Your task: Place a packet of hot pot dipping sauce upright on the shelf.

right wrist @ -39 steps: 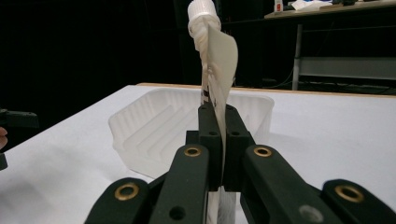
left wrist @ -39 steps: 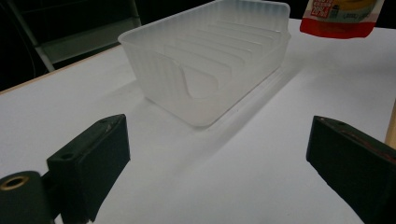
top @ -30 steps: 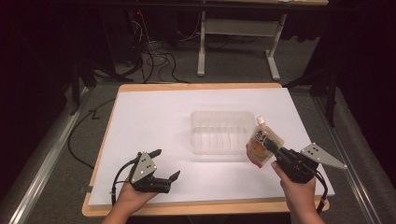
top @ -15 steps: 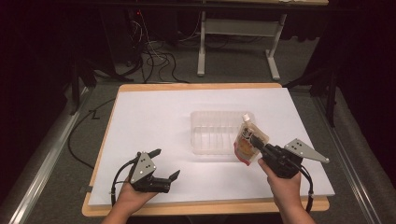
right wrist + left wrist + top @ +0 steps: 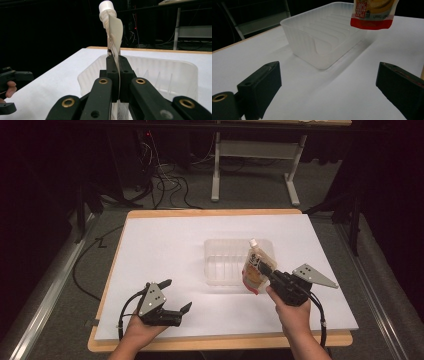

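Right gripper view: flat screw-capped pouch (image 5: 113, 37) pinched, ribbed translucent tub (image 5: 160, 72) behind

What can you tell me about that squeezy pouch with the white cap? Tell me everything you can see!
The pouch is a soft, flat pack that looks like thin plastic, with a white ribbed screw cap on a spout at the top. Its front is orange and yellow with a red band and small print along the bottom edge. It stands upright in the air, spout up, pinched edge-on between the black jaws of the right tool. It hangs at the near right corner of the clear plastic bin, with its bottom edge off the white table.
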Action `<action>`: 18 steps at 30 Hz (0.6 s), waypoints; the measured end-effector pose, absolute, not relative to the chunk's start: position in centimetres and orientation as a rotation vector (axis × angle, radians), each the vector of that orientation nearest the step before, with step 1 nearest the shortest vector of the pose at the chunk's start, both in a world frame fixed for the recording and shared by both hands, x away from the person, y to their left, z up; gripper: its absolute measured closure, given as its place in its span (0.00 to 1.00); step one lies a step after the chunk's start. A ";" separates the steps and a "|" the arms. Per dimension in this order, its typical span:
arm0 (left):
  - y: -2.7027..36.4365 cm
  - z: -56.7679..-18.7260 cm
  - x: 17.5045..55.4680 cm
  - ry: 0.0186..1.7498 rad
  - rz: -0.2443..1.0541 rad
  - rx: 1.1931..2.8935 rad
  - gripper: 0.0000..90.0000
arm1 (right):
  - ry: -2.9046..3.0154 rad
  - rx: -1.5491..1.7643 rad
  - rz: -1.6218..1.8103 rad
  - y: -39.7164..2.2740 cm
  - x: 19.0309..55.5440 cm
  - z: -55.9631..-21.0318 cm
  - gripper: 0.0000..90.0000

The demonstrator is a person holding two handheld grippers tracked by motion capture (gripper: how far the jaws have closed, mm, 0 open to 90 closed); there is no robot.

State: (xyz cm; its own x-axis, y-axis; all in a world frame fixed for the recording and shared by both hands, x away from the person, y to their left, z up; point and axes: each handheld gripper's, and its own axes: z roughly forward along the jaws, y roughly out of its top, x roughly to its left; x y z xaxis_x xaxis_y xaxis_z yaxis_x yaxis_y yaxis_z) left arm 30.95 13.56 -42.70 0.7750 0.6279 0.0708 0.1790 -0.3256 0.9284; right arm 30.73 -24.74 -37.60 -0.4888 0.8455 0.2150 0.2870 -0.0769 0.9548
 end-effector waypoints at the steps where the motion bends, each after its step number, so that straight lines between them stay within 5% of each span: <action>1: 13.6 -42.7 30.9 0.615 0.515 1.882 0.07 | 1.740 1.217 1.593 -24.6 30.9 -37.6 1.00; 18: 13.7 -42.7 30.9 0.616 0.508 1.875 0.07 | 1.747 1.232 1.560 -23.3 32.8 -38.0 1.00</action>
State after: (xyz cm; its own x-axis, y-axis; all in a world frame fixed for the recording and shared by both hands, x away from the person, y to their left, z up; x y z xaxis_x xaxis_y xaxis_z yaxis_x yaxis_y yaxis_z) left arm 30.94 13.66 -42.67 0.7775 0.6258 0.0624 0.1809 -0.3175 0.9308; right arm 32.82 -23.26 -38.02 -0.4728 0.8577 0.2021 0.2976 -0.0604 0.9528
